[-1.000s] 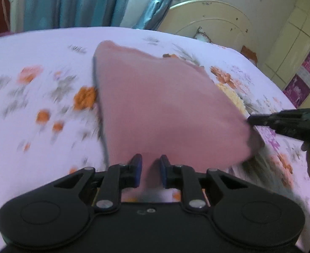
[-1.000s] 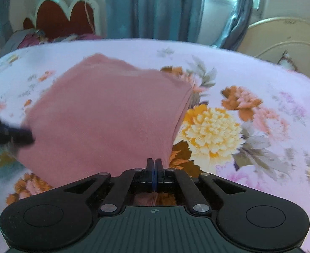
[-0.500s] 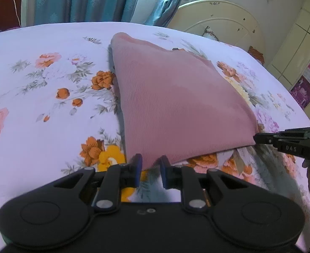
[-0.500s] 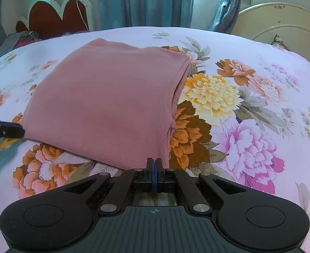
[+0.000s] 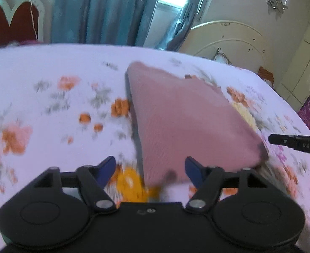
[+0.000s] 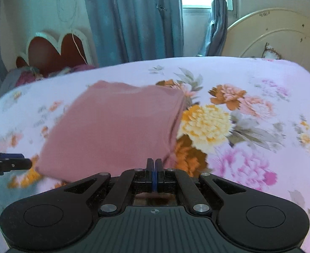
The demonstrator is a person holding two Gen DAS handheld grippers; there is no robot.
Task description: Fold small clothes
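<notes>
Floral bedsheet [image 6: 260, 80] bearing a folded pink garment [image 6: 117, 126] at centre. Left gripper [image 5: 150, 166] spread wide at its near-left corner; right gripper [image 6: 154, 166] pressed together, apparently pinching nothing. Fold seems complete; next, probably smoothing or setting aside.

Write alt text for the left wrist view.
A folded pink garment lies on a floral bedsheet, just beyond the open left tool. The right tool's tip enters from the right near the garment's corner; curtains hang behind.
</notes>
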